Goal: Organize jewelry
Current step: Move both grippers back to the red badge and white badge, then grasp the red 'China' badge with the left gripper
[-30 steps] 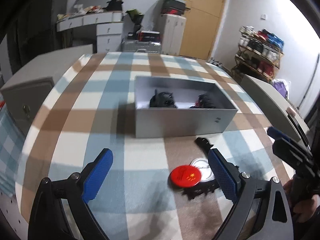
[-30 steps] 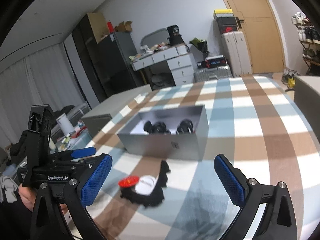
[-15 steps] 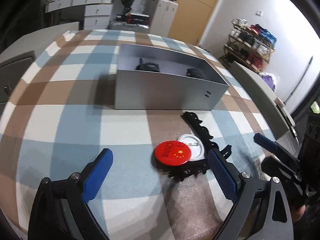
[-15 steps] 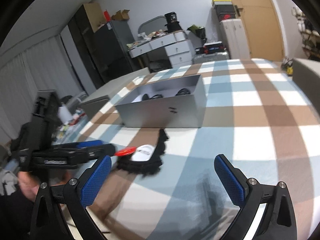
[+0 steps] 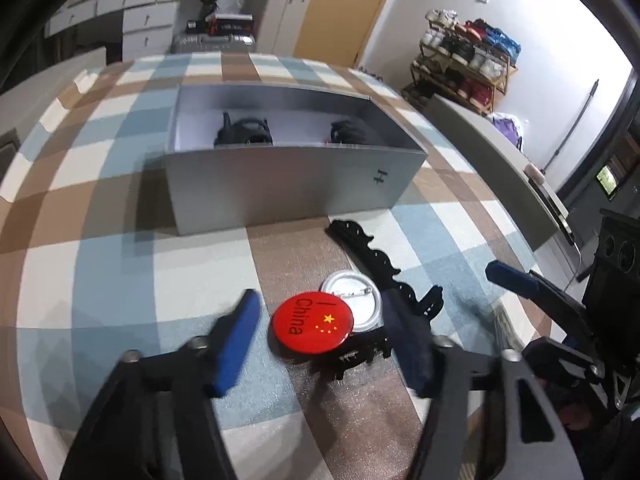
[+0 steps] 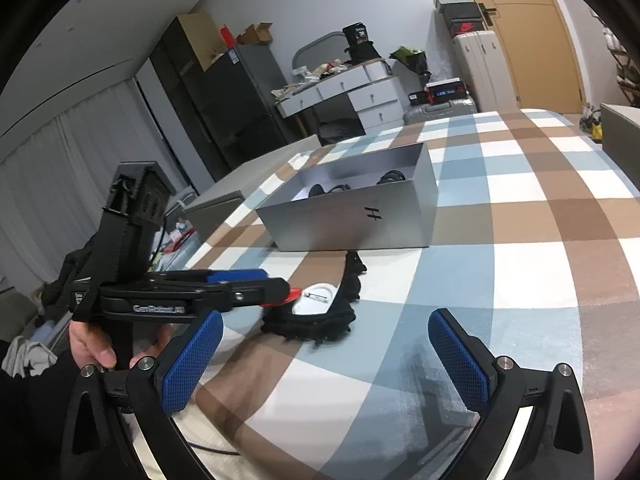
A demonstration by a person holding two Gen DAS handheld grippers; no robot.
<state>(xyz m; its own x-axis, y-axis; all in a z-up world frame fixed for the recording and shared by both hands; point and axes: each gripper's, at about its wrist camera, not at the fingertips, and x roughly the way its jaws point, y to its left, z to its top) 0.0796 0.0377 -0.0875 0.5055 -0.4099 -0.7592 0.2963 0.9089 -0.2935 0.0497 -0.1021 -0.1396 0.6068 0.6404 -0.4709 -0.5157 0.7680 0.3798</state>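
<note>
Two grippers work over a checked tablecloth [image 5: 120, 280]. Since a second ago the left gripper [image 5: 320, 332] has dropped lower and narrowed its jaws, which now bracket a red badge [image 5: 311, 324] without yet touching it. That badge overlaps a silver badge [image 5: 356, 300] on a black lace band [image 5: 376, 256], just in front of a grey box [image 5: 288, 184]. Pickup looks imminent. Off to the side, the right gripper [image 6: 332, 360] hangs wide open, empty.
</note>
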